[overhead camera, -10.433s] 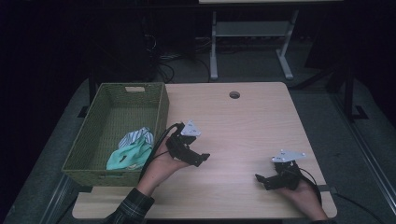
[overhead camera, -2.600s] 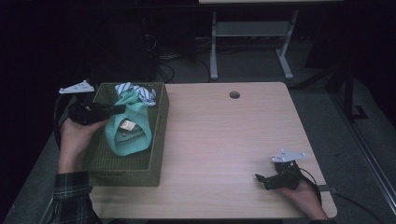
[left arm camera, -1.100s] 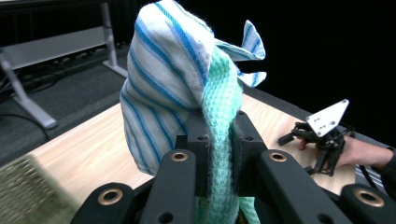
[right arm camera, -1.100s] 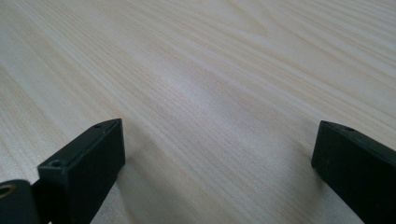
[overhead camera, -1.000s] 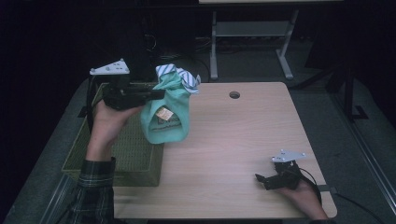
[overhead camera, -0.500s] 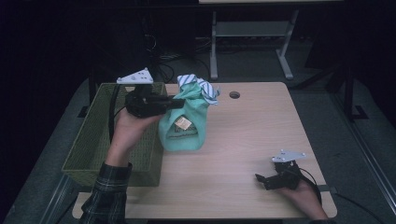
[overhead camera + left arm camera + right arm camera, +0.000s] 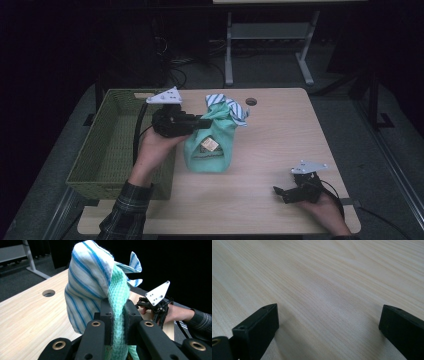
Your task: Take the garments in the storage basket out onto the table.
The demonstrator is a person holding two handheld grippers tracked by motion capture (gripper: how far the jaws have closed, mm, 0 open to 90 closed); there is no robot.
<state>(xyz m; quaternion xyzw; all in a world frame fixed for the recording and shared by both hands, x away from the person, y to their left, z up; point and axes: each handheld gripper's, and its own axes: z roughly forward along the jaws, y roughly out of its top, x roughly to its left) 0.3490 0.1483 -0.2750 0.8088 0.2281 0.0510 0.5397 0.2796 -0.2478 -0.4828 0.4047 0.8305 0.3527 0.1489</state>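
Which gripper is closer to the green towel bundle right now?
Left. The left gripper is clamped on the towel bundle; the right gripper rests apart on the table.

Off to the side: my table and basket

I see a woven green basket [image 7: 107, 150] sitting on the left part of the light wooden table [image 7: 280, 145], a round cable hole [image 7: 251, 101] near the far edge, and a white desk frame [image 7: 267, 37] behind on the dark floor.
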